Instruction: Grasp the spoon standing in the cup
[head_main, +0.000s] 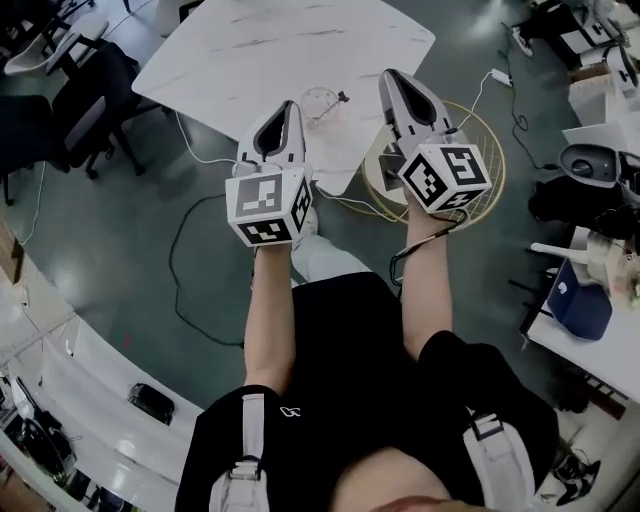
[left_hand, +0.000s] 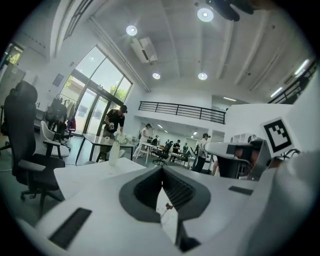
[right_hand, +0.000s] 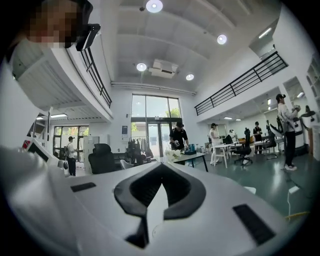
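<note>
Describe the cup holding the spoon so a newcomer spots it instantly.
Start at the big white marble table at the top of the head view. Near its front edge stands a clear glass cup. The spoon poking out rightward sets it apart from the wire stand nearby.

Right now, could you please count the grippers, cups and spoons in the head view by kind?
Grippers: 2, the left gripper and the right gripper
Cup: 1
Spoon: 1
Total: 4
</note>
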